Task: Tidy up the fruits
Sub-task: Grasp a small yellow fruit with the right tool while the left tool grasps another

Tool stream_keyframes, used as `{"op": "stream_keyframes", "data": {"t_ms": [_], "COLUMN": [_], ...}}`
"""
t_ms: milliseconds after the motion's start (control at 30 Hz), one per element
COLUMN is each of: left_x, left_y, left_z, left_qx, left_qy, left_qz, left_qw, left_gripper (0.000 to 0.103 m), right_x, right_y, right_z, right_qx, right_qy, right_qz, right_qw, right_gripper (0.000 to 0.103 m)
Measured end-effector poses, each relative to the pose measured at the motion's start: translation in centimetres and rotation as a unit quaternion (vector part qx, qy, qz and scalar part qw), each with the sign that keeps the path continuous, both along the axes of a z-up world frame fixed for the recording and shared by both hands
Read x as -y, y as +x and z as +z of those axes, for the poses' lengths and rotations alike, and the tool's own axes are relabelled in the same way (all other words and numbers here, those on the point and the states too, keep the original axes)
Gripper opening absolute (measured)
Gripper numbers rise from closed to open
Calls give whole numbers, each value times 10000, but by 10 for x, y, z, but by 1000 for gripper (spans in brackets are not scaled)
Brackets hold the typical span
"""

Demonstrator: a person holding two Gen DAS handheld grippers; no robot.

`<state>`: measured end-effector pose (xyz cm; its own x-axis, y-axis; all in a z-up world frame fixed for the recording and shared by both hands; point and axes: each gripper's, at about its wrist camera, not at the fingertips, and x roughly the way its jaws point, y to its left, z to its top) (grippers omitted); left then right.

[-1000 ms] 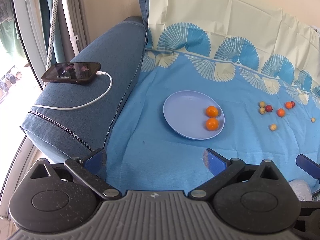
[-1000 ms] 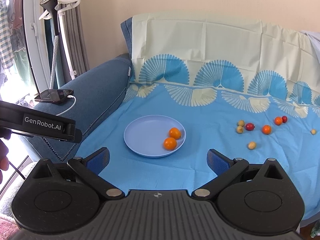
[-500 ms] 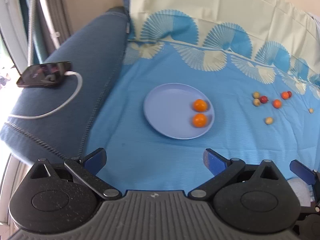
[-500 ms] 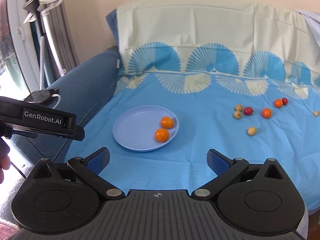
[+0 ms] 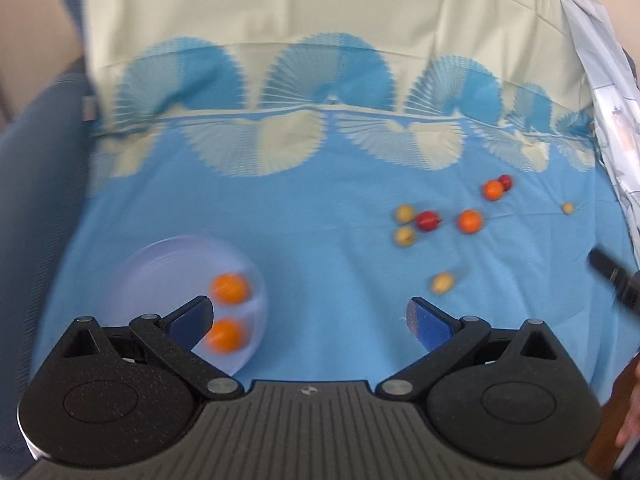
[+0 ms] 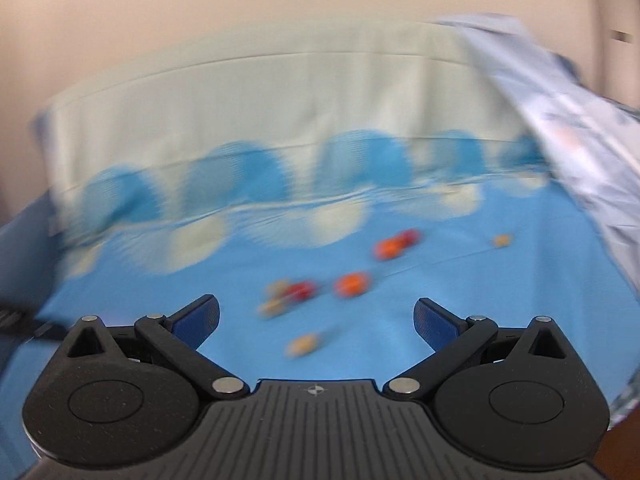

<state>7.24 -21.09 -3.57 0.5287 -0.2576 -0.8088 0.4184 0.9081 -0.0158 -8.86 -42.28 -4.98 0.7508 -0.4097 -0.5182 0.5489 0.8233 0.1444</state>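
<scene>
A pale blue plate (image 5: 160, 272) lies on the blue cloth at the lower left of the left wrist view, with two orange fruits (image 5: 229, 289) on its right side. Loose fruits sit to the right: yellow ones (image 5: 405, 213), a red one (image 5: 428, 221), orange ones (image 5: 470, 221) and a lone yellow one (image 5: 442, 282). My left gripper (image 5: 310, 320) is open and empty above the cloth, its left finger over the plate's edge. My right gripper (image 6: 316, 318) is open and empty, with the blurred yellow fruit (image 6: 304, 345) and orange fruit (image 6: 351, 285) ahead of it.
A sofa covered by a blue and cream fan-patterned cloth (image 5: 320, 152) fills both views. A dark blue armrest (image 5: 36, 184) stands at the left. A pale printed fabric (image 5: 612, 128) hangs at the right. The other gripper's dark tip (image 5: 612, 276) and a hand (image 5: 632, 420) show at the right edge.
Both grippers have swung to the right and moved closer to the cloth. The phone and armrest have left view, and the loose fruits now lie ahead of the right gripper. Both stay open.
</scene>
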Motion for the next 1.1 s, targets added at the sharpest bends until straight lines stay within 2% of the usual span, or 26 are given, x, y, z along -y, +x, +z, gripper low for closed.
{"op": "stream_keyframes", "data": {"t_ms": [100,200,367,467,567,600,633,800,833,867,900,933,967,1000,1100], "left_x": [48,89,128,135,136,135,132,130,129,128,127,128,129,129,129], "left_y": [29,57,93,109,118,119,120,121,120,118,116,115,113,113,111], "left_z": [-32,-69,-123,-147,-167,-173,-176,-175,-173,-169,-165,-162,-159,-157,-152], "left_qx": [-142,-197,-255,-276,-351,-394,-396,-357,-353,-356,-334,-310,-294,-334,-349], "left_qy": [-79,82,400,498,655,723,648,556,486,347,287,267,226,182,76], "left_qz": [-20,-51,-105,-89,-133,-141,-146,-152,-148,-174,-224,-340,-446,-490,-569], "left_qw": [9999,9998,9988,9983,9971,9965,9970,9977,9981,9986,9988,9986,9983,9981,9977], "left_gripper": [103,103,103,103,103,103,103,103,97,80,70,45,19,11,8], "right_x": [87,168,265,301,329,332,329,331,328,327,325,326,326,326,321], "right_y": [21,53,107,137,154,155,156,155,153,152,149,148,147,146,143], "right_z": [-24,-58,-125,-160,-194,-203,-206,-204,-202,-200,-198,-197,-197,-196,-193], "right_qx": [79,-9,-195,-394,-656,-735,-694,-665,-683,-661,-634,-667,-703,-717,-819], "right_qy": [120,284,361,393,467,357,119,141,68,9,-23,-42,-61,-84,-190], "right_qz": [-731,-1349,-1565,-1461,-1576,-1563,-1518,-1536,-1600,-1662,-1705,-1725,-1693,-1647,-1552], "right_qw": [9972,9905,9868,9877,9842,9843,9859,9858,9847,9839,9833,9827,9830,9837,9843], "right_gripper": [102,102,102,102,102,103,102,100,96,79,50,35,28,28,28]}}
